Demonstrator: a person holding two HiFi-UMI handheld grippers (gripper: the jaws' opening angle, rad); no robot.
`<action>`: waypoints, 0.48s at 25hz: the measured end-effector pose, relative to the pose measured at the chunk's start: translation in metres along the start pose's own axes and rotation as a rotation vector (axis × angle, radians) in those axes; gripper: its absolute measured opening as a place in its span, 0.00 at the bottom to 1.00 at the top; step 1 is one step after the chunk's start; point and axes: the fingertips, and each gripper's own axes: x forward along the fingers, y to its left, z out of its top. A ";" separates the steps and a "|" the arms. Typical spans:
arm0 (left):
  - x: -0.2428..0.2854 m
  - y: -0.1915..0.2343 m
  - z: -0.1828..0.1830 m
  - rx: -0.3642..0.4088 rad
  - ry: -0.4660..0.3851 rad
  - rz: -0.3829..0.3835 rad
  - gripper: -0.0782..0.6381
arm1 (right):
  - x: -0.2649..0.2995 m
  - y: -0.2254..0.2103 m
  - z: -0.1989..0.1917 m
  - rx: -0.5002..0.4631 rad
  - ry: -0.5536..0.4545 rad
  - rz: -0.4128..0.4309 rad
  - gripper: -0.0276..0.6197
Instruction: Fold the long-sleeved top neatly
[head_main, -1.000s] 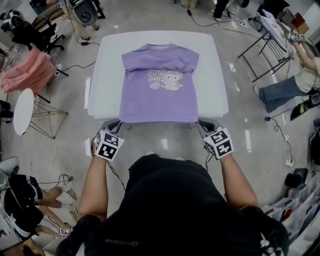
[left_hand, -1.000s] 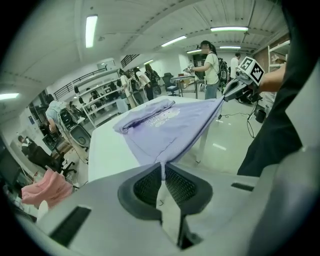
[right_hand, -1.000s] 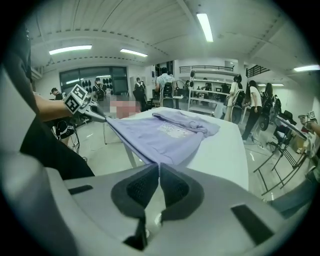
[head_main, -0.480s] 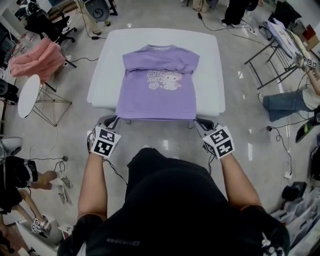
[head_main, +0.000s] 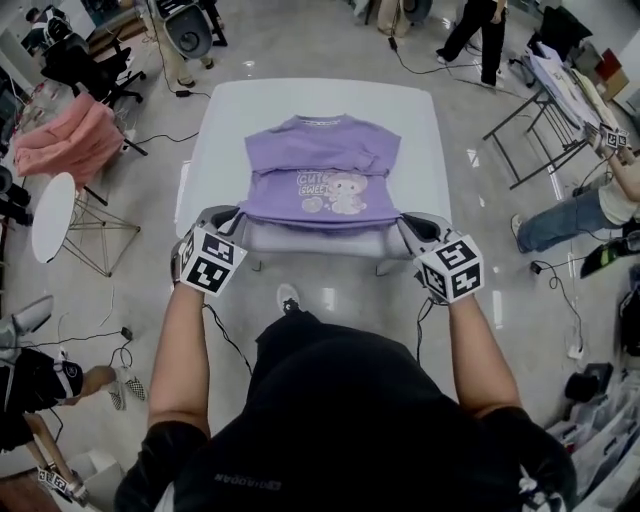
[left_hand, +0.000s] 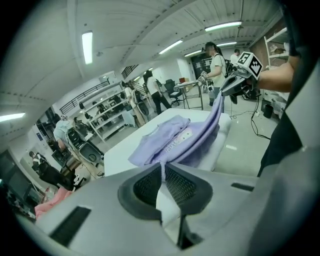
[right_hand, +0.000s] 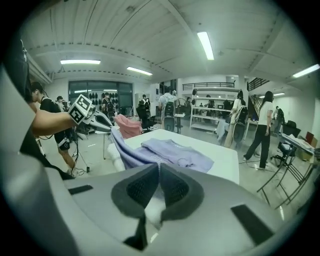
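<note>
Clamping the jaws of the grey left gripper (left_hand: 161, 167) shut on the near left corner of the hem (head_main: 320, 217) of the lilac cotton long-sleeved top with a cartoon print (head_main: 280, 190), and those of the grey right gripper (right_hand: 159, 170) shut on the near right corner, each on a thin pinch of cloth, evidently for keeping that edge stretched straight between the two hands. Holding the hem raised clear of the near edge of the white padded rectangular table (head_main: 425, 130), probably in readiness for carrying the lower half over the upper. Leaving the rest of the top lying flat in the middle of the table, collar at the far end, sleeves (head_main: 375, 150) apparently tucked in across the chest, likely for giving a narrow, even shape. Judging the crosswise fold as the step in hand, and needing level hands for avoiding a skewed crease. Disregarding the pink garment (head_main: 65, 140) draped well off to the far left, beyond the table.
</note>
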 end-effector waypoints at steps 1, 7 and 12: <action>0.008 0.011 0.008 0.014 -0.007 -0.012 0.15 | 0.007 -0.007 0.008 0.016 -0.006 -0.017 0.06; 0.075 0.075 0.058 0.043 0.002 -0.116 0.15 | 0.052 -0.067 0.057 0.091 -0.016 -0.125 0.06; 0.126 0.106 0.077 0.079 0.015 -0.215 0.15 | 0.085 -0.109 0.079 0.149 -0.006 -0.223 0.06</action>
